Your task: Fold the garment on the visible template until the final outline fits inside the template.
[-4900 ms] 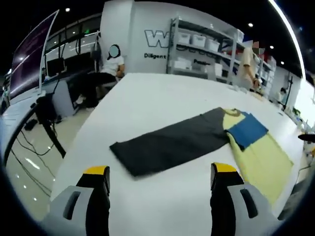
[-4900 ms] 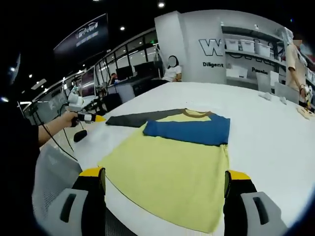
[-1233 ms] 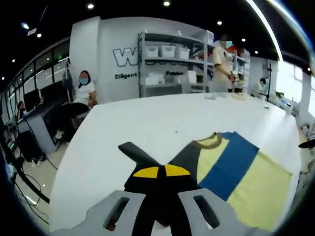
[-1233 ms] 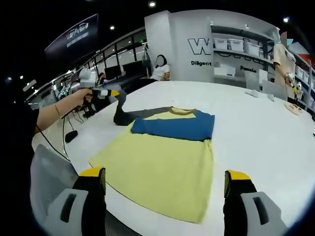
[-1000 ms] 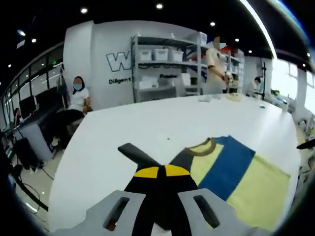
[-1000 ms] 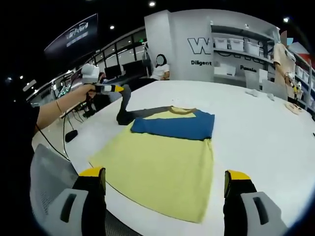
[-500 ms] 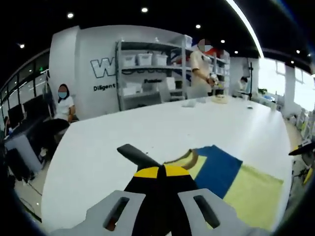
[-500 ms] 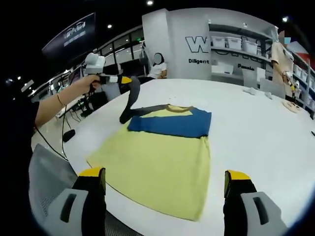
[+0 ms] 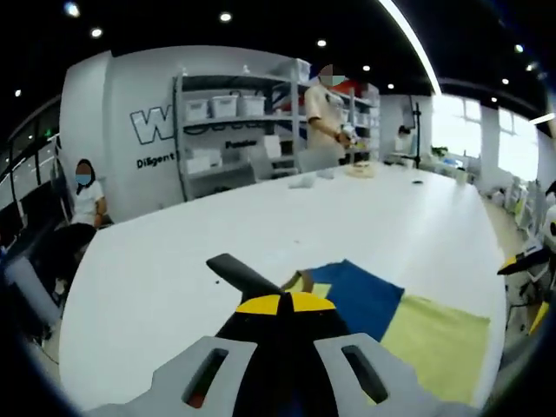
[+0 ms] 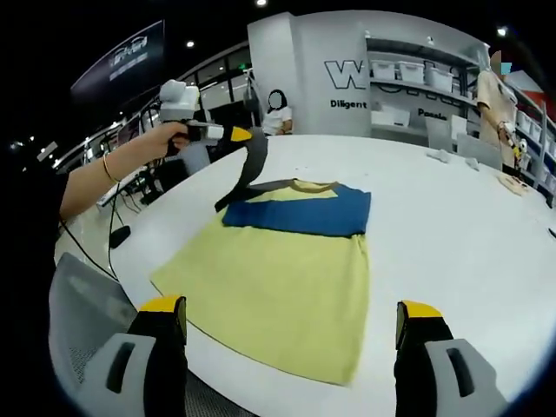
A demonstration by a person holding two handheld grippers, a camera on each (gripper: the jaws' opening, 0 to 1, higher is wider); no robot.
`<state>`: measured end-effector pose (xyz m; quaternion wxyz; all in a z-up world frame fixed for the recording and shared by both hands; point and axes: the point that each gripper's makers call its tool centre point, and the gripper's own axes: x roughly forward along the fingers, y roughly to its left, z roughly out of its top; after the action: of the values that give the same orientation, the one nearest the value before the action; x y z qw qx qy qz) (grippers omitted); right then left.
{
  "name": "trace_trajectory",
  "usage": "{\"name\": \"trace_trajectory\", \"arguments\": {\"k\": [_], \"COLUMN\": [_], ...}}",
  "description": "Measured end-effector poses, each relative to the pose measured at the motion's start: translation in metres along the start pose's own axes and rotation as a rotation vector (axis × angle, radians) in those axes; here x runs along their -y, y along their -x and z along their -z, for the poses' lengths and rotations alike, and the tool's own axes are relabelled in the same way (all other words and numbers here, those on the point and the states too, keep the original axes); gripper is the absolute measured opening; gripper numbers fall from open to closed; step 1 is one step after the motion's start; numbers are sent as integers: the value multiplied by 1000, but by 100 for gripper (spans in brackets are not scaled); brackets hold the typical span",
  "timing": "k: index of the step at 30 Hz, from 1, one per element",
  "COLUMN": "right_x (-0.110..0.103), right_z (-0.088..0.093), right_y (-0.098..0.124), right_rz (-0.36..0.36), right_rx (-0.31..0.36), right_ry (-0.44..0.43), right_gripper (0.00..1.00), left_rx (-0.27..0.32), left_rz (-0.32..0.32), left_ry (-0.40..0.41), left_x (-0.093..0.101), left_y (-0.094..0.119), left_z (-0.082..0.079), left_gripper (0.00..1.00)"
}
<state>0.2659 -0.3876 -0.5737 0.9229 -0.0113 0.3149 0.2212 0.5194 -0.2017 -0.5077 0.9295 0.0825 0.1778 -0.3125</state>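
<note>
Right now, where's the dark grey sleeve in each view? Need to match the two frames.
Left gripper view: the dark grey sleeve is low at centre, sticking up out of the shut left tool.
Right gripper view: upper left of centre, the sleeve hangs from that tool down to the shirt.
Shared landmark: the blue sleeve folded across the yellow shirt.

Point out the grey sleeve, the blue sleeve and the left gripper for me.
grey sleeve (image 10: 250, 170), right gripper view, its lifted middle stretch.
blue sleeve (image 10: 308, 215), right gripper view, centre of the folded band.
left gripper (image 10: 245, 135), right gripper view, its yellow tips clamping the sleeve.
</note>
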Motion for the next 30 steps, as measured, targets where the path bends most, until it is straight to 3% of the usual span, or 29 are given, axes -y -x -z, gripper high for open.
{"name": "trace_trajectory", "arguments": {"k": [20, 30], "right_x": [6, 8], "right_z": [7, 13], "right_y": [-4, -4], "right_rz": [21, 29], "right_rx": [-23, -38], "right_ry": [3, 1], "right_gripper": [99, 99], "left_rx": [-32, -63], "left_rz": [127, 204], "left_ry": [-93, -162], "left_x": [71, 105], "left_y": [-39, -46], "left_z": [2, 16], "left_gripper": [0, 0]}}
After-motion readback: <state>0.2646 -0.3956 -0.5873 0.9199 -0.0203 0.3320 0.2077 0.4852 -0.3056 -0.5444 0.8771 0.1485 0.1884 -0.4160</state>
